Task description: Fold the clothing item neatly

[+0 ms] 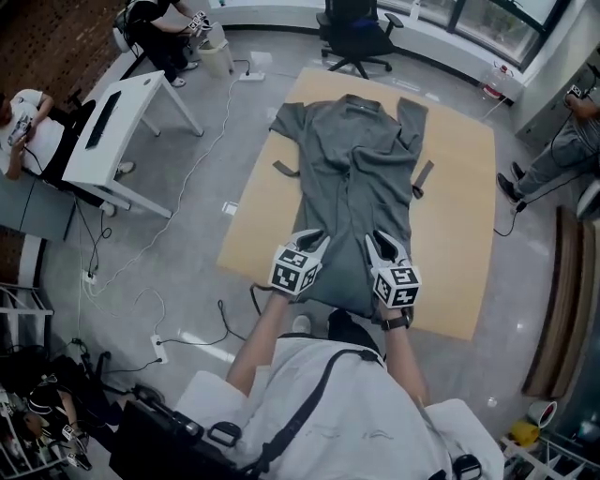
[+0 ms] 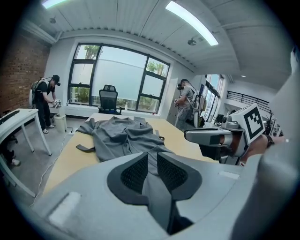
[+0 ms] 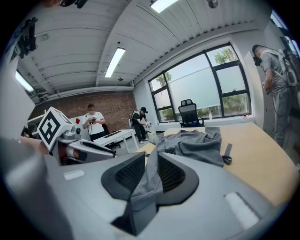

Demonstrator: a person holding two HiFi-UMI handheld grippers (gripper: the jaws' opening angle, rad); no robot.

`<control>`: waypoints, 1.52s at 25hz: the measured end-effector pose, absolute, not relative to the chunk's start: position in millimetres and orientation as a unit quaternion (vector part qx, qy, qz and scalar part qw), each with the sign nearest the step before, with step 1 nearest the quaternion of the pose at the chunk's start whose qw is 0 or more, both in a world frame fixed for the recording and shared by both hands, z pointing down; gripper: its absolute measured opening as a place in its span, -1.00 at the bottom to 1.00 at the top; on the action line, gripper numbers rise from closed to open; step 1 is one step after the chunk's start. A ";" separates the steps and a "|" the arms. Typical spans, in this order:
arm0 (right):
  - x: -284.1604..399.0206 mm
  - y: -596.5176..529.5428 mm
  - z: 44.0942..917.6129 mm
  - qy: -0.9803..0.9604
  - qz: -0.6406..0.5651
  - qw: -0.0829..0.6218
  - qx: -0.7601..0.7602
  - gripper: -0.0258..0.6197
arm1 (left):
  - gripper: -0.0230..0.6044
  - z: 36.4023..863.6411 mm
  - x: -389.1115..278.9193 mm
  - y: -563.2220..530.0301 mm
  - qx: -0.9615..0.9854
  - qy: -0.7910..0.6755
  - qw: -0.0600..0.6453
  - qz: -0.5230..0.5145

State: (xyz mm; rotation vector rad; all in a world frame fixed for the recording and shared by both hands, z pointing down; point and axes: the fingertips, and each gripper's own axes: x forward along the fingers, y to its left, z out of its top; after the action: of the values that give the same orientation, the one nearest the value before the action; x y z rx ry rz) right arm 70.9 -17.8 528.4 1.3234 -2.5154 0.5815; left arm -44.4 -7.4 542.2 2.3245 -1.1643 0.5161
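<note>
A grey long garment (image 1: 361,178) lies spread lengthwise on the tan table (image 1: 459,206), collar at the far end, its belt ends sticking out at both sides. My left gripper (image 1: 319,242) is shut on the garment's near hem at the left; grey cloth (image 2: 151,161) runs up between its dark pads. My right gripper (image 1: 375,246) is shut on the near hem at the right, a fold of cloth (image 3: 149,180) pinched between its pads. Both hold the hem lifted off the table above the garment's lower part. In each gripper view the other gripper (image 2: 220,136) (image 3: 75,145) shows alongside.
A white desk (image 1: 117,127) stands left of the table, with cables on the floor. An office chair (image 1: 356,33) sits beyond the table's far end. People stand at the far left (image 1: 155,28), left edge (image 1: 23,122) and right edge (image 1: 562,141). A bin (image 1: 216,56) is nearby.
</note>
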 end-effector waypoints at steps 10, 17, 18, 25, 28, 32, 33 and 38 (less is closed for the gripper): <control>77.3 50.9 531.4 -0.826 0.203 0.121 0.512 -0.66 | -0.72 574.3 -119.8 57.0 0.833 -0.431 0.264 0.223; 99.3 70.0 553.3 -0.812 0.218 0.147 0.520 -0.65 | -0.59 634.2 -144.4 103.6 0.813 -0.401 0.296 0.301; 102.0 73.9 558.1 -0.813 0.219 0.155 0.517 -0.65 | -0.58 642.3 -146.1 112.2 0.808 -0.400 0.305 0.307; 128.3 92.7 606.5 -0.811 0.237 0.215 0.490 -0.65 | -0.59 687.2 -104.6 136.7 0.795 -0.378 0.318 0.352; 139.3 106.0 628.8 -0.801 0.251 0.234 0.490 -0.65 | -0.59 711.7 -90.4 137.1 0.784 -0.373 0.321 0.378; 150.2 126.8 656.5 -0.791 0.262 0.271 0.482 -0.64 | -0.59 742.9 -88.9 139.0 0.766 -0.382 0.316 0.410; 153.3 129.0 663.6 -0.789 0.264 0.279 0.480 -0.64 | -0.59 749.7 -89.7 138.5 0.760 -0.385 0.319 0.415; 167.1 131.3 693.1 -0.778 0.270 0.311 0.474 -0.63 | -0.71 762.8 -93.4 133.6 0.746 -0.396 0.326 0.425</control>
State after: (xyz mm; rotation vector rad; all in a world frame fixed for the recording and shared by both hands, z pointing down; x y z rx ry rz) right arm 167.1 131.3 693.1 1.2509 -2.0548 0.7118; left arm -93.4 133.6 762.8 1.9540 -1.0376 1.1129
